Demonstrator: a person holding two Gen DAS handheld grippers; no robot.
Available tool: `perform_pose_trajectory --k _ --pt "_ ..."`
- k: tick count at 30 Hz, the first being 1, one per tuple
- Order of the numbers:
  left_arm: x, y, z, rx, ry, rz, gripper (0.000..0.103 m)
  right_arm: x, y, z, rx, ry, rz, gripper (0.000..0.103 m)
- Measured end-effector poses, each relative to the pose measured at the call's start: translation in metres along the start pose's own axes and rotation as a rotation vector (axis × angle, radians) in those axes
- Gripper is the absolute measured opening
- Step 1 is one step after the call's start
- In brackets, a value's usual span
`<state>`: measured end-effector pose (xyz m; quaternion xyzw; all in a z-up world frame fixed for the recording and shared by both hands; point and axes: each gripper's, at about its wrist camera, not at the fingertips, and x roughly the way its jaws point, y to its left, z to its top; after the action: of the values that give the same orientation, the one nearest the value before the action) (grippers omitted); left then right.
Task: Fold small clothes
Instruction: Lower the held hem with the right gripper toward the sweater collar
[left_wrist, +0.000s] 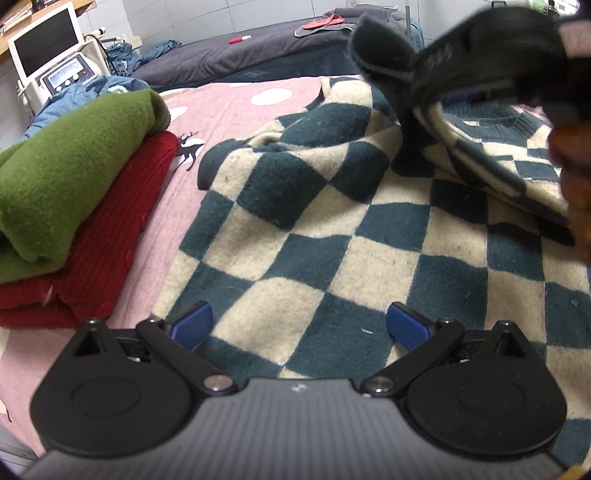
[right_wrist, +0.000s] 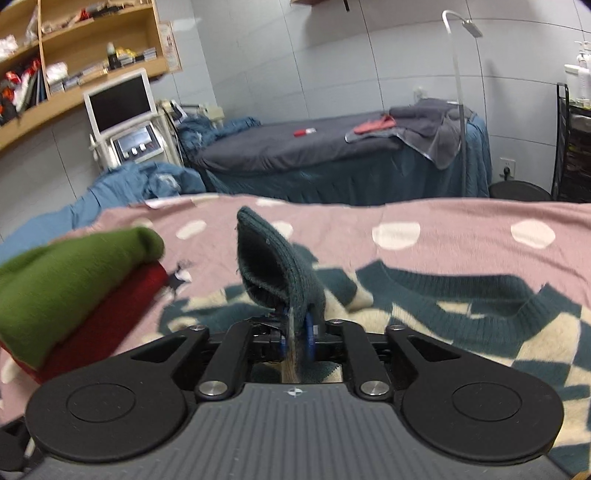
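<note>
- My left gripper (left_wrist: 299, 325) is open, its two blue fingers (left_wrist: 192, 325) are wide apart and they hold nothing; it hangs above the lower part of the checkered sweater (left_wrist: 332, 236)
- My right gripper (right_wrist: 298, 332) is closed on the dark green cuff (right_wrist: 273, 266) of the sweater sleeve; the cuff stands up between the fingers
- In the left wrist view the lifted sleeve (left_wrist: 480, 158) goes across the upper right part of the sweater, up to the right gripper
- The sweater lies flat on the pink blanket (left_wrist: 229, 107) with white dots
- On the left of the sweater, apart from it, a folded green garment (left_wrist: 70, 177) lies on a folded red one (left_wrist: 99, 258)
</note>
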<state>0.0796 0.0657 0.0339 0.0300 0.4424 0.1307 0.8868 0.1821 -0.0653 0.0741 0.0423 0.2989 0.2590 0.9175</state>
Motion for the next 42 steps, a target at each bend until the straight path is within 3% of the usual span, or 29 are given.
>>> perform_pose_trajectory --k 3,10,14,19,24,26,31,34,37,38,40,42 --pt "-0.002 0.002 -0.001 -0.008 0.001 0.000 0.103 0.009 -0.006 -0.006 0.062 0.060 0.024 0.055" --pt "-0.002 0.003 0.001 -0.038 0.004 -0.009 0.103 -0.034 -0.034 -0.018 0.217 0.020 0.065 0.058" --pt "-0.002 -0.003 -0.001 -0.045 0.020 -0.035 0.103 -0.062 -0.052 -0.029 0.284 -0.022 -0.037 0.065" --pt "-0.007 -0.007 -0.001 -0.039 0.011 -0.041 0.103 -0.070 -0.066 -0.041 0.306 -0.015 -0.066 0.059" --pt "-0.012 -0.003 0.003 -0.075 0.001 -0.082 0.103 -0.057 -0.071 -0.060 0.267 0.097 -0.174 0.058" --pt "-0.013 -0.002 0.006 -0.087 -0.001 -0.099 0.103 -0.048 -0.081 -0.073 0.289 0.151 -0.178 0.055" --pt "-0.015 -0.009 0.009 -0.078 0.001 -0.124 0.103 -0.066 -0.090 -0.077 0.321 0.088 -0.132 0.054" --pt "-0.017 -0.016 0.006 -0.046 0.002 -0.120 0.103 -0.103 -0.096 -0.076 0.314 -0.007 -0.153 0.069" --pt "-0.026 -0.024 0.001 -0.030 0.000 -0.154 0.103 -0.148 -0.106 -0.080 0.268 -0.112 -0.249 0.088" --pt "-0.031 -0.029 -0.002 -0.020 -0.006 -0.187 0.103 -0.161 -0.111 -0.081 0.263 -0.138 -0.285 0.099" --pt "-0.041 -0.044 -0.006 0.048 -0.021 -0.262 0.103 -0.182 -0.124 -0.086 0.273 -0.160 -0.354 0.103" --pt "-0.048 -0.059 -0.009 0.113 -0.034 -0.275 0.103 -0.189 -0.141 -0.092 0.301 -0.125 -0.377 0.102"
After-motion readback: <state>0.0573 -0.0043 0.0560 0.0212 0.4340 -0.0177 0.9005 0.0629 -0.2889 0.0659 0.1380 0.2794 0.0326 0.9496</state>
